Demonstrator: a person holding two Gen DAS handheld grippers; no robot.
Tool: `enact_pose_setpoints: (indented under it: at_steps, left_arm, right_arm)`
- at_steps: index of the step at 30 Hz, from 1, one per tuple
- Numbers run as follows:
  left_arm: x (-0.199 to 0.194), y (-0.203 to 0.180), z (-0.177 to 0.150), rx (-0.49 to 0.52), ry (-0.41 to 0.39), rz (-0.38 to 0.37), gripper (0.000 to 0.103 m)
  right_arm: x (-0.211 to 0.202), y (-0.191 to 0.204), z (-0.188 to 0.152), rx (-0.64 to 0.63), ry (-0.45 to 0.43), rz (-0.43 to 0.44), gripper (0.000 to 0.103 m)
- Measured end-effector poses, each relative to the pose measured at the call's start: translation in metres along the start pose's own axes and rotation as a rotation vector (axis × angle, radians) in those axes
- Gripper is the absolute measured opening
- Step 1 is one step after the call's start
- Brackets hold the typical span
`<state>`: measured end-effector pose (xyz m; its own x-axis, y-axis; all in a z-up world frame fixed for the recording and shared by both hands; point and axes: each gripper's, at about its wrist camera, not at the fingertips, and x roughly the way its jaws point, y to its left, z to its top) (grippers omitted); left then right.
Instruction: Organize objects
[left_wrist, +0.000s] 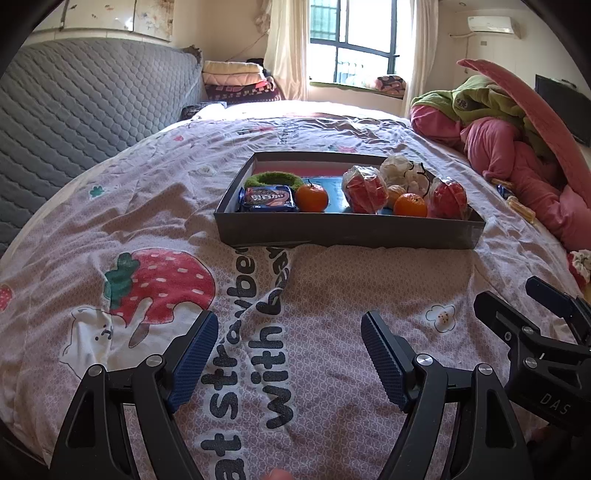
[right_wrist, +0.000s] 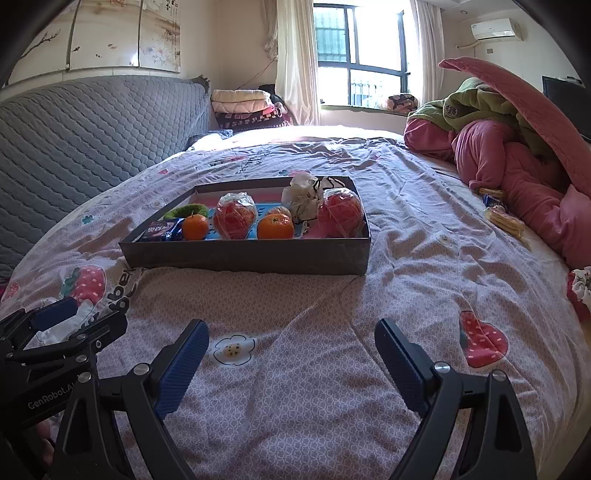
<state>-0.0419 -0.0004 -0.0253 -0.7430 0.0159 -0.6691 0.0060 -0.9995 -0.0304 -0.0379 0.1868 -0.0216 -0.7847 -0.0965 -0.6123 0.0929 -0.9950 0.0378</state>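
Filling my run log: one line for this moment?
left gripper open, empty | right gripper open, empty | tray on bed, filled

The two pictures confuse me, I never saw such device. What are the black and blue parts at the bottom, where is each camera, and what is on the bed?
Each picture comes from a camera mounted on a hand-held claw, looking forward along its two blue-padded fingers. One shows the left claw, the other the right claw; a person carries both. Both are open and hold nothing. On the bedspread sits a dark tray with oranges, wrapped red fruit, a snack packet and a green ring. More snack packets lie outside, near the pink bedding.
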Motion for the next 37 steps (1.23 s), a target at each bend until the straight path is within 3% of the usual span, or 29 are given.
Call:
enact_pose_setpoints:
  at_steps: [37]
  left_arm:
    - [0.015,-0.009,-0.008,0.011,0.029,-0.022,0.081]
  right_arm:
    - [0.009,0.001,-0.012,0.005,0.04,0.011,0.091]
